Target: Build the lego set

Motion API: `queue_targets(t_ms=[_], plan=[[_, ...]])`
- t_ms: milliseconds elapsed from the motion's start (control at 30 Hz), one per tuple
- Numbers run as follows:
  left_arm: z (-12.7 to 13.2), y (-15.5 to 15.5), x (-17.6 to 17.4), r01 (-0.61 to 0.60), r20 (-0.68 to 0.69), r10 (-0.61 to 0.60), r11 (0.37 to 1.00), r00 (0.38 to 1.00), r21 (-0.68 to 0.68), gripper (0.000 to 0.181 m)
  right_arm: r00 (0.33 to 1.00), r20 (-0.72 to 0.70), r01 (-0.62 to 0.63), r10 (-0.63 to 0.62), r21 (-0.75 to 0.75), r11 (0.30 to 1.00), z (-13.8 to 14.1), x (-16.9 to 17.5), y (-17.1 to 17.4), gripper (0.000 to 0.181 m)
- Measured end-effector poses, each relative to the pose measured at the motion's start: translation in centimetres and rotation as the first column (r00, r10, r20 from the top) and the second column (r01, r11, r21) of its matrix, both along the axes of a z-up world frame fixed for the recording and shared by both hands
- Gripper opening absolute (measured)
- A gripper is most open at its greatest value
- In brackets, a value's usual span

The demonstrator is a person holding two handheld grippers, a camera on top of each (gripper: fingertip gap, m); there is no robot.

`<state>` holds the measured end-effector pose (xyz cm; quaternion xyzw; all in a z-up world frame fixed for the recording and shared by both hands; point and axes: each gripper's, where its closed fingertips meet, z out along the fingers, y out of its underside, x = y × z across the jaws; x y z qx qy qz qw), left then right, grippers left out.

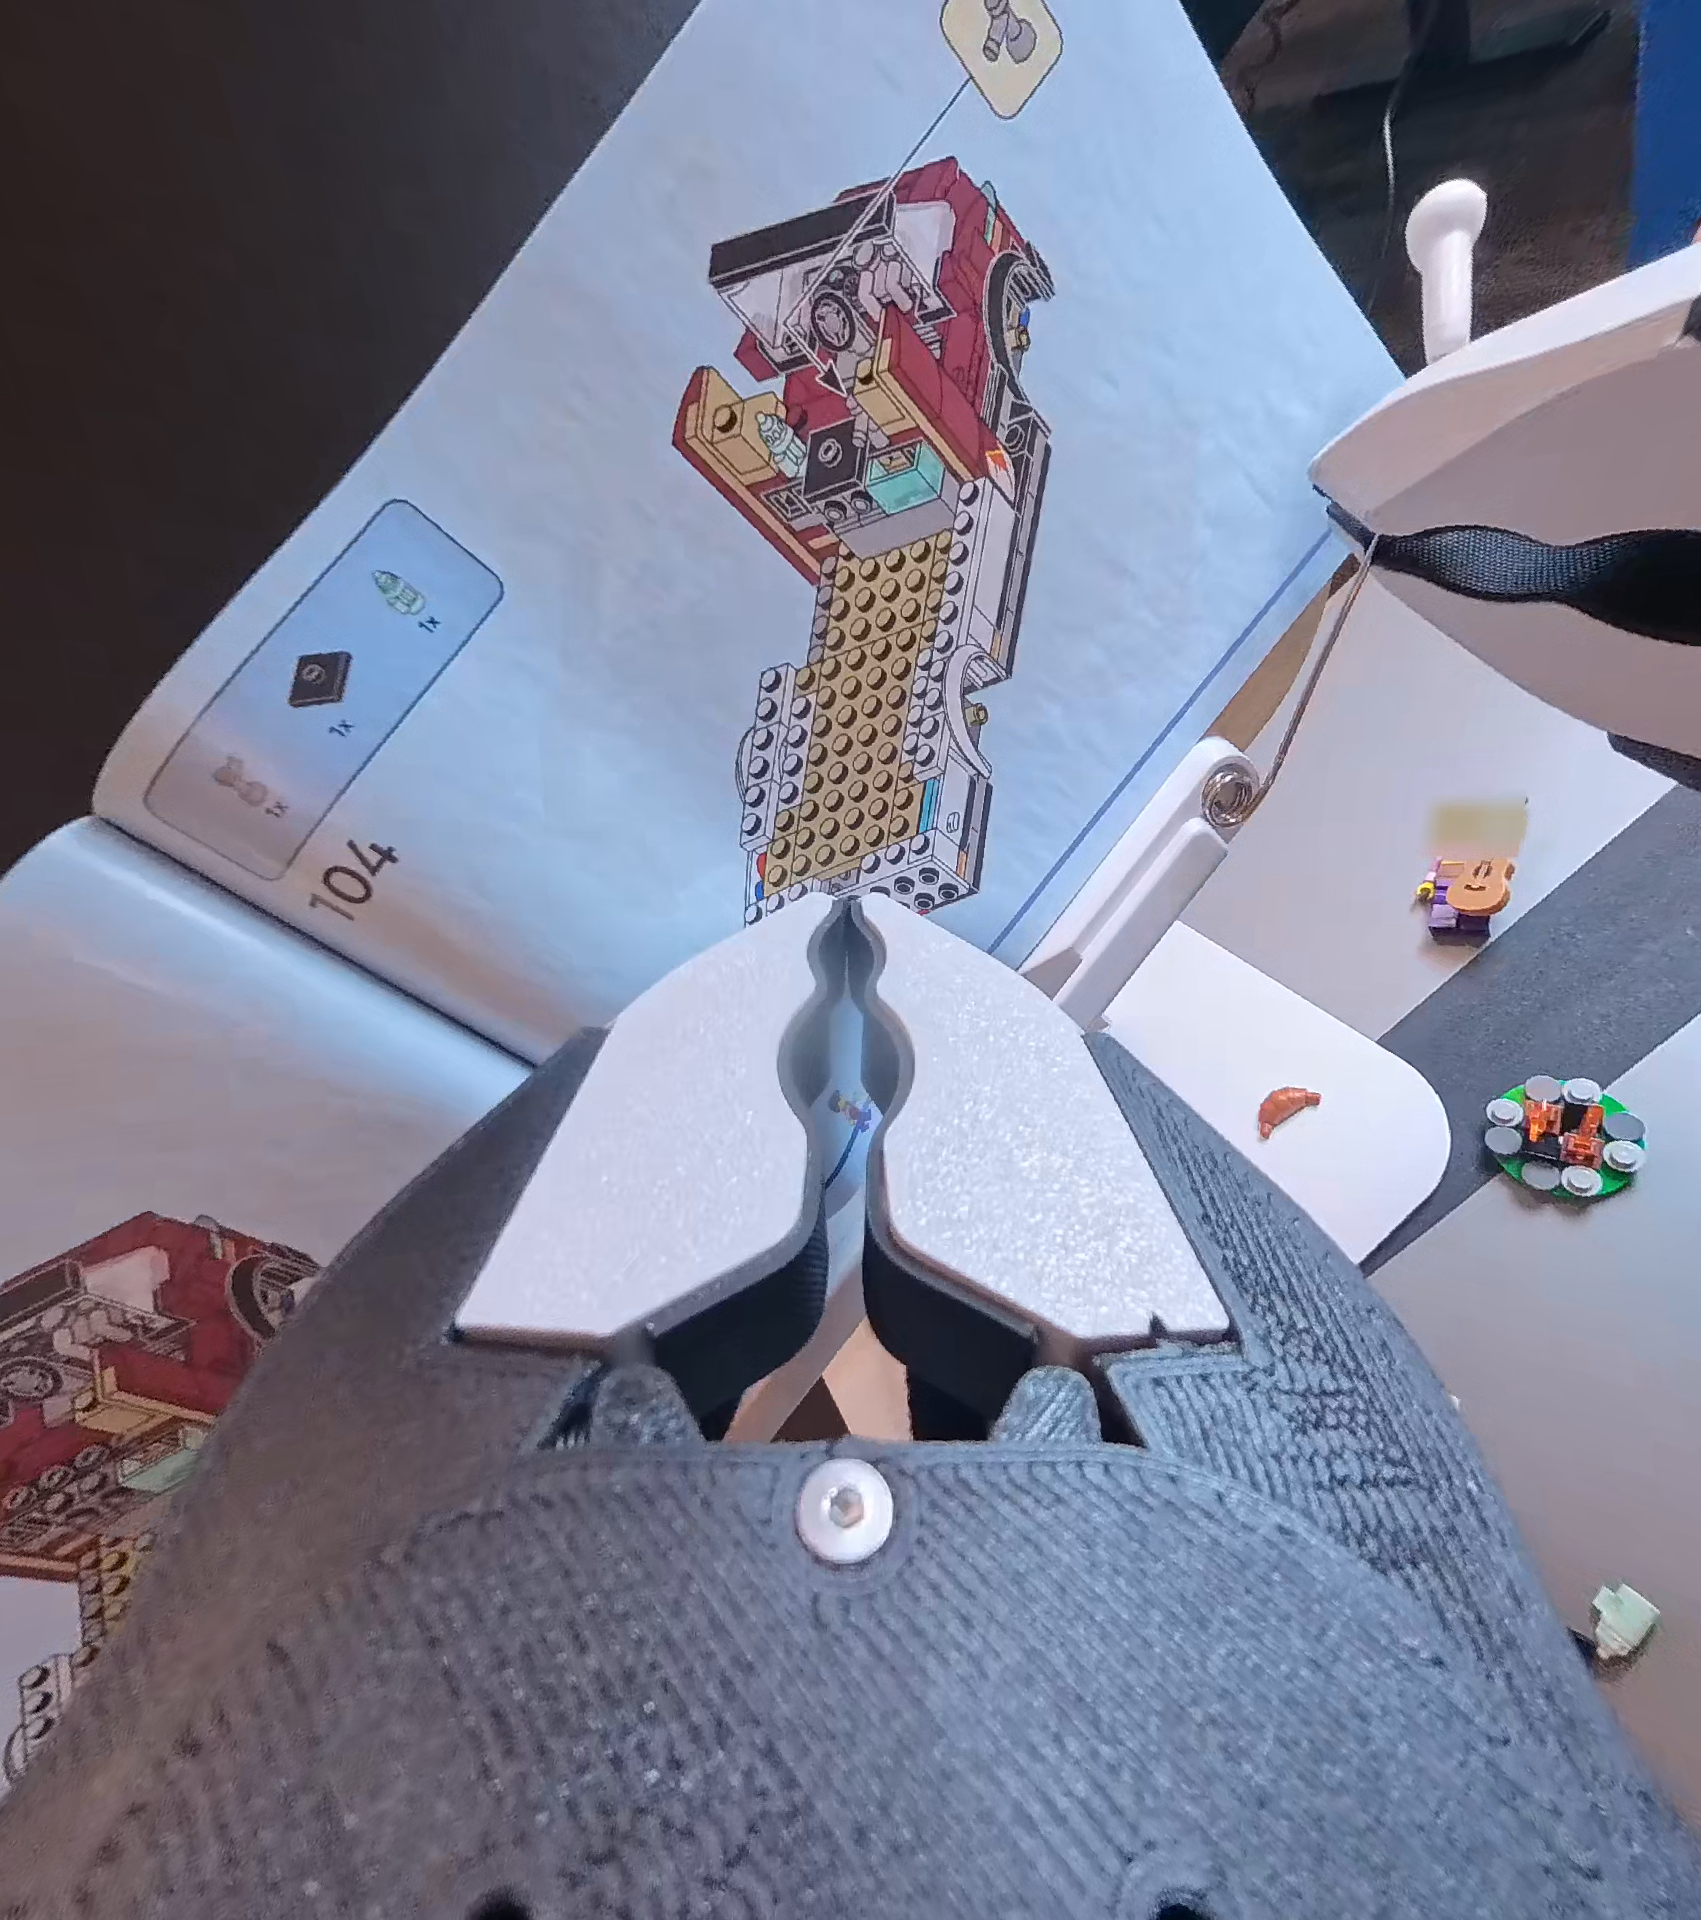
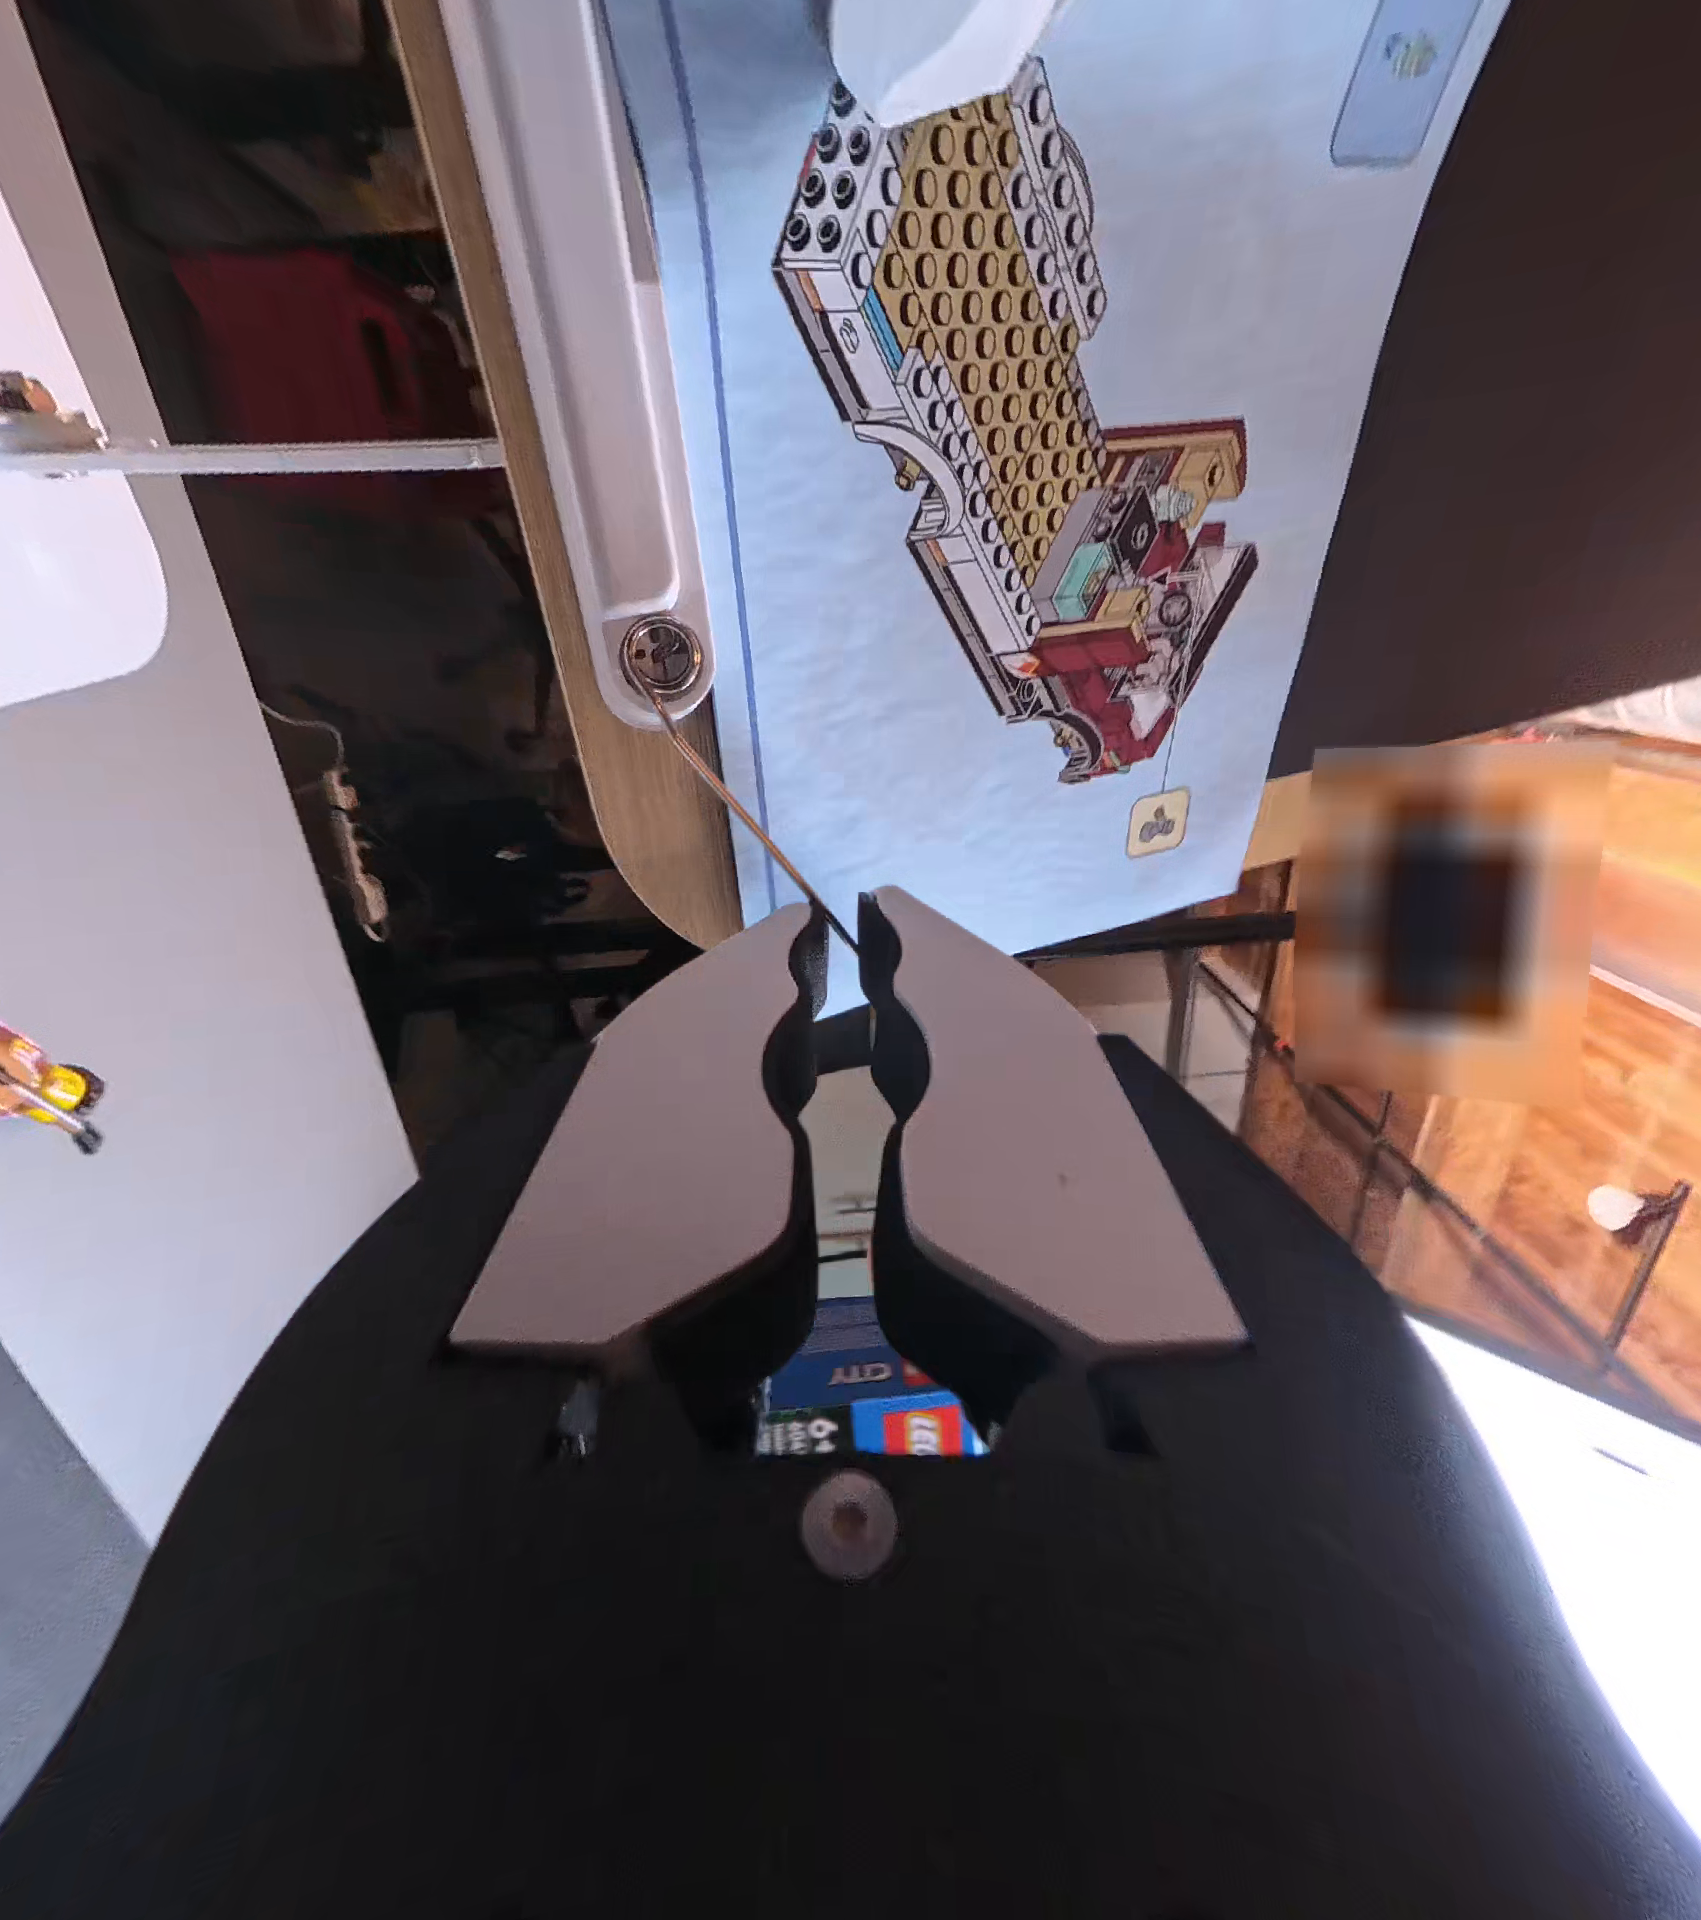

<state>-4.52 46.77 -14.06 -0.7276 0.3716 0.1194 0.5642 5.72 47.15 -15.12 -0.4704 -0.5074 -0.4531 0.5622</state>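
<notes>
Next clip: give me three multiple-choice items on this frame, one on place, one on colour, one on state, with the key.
1. Where does the orange croissant piece lie? A on the booklet; B on the white rounded board; C in a gripper.
2. What colour is the campfire build's round base? A green; B red; C blue.
3. The right gripper is: A wide open; B shut on the stand's wire page holder; C holding a minifigure.
Key: B, it rests on the board; A, a green rim shows; B, its fingers close around the wire.
</notes>
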Motion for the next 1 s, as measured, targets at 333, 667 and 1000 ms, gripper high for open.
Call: queue_targets(t_ms=[333,667,1000], plan=[[0.0,-0.2,0.0,0.027,0.026,-0.027,1.0,0.999,0.002,0.0,0.956,0.286,-0.062,0.062,-0.008,0.998,1.2,-1.4,0.7,0.008],[1.0,-2.2,0.4,0.097,0.133,-0.102,0.995,0.986,0.037,0.0,0.964,0.259,-0.048,0.059,-0.051,0.998,1.8,-1.3,-0.6,0.029],[4.2,-7.7,-6.5,-0.01,0.555,-0.093,0.984,0.827,0.178,0.0,0.818,-0.568,-0.303,0.094,-0.286,0.909,0.7,-0.1,-14.9,0.029]])
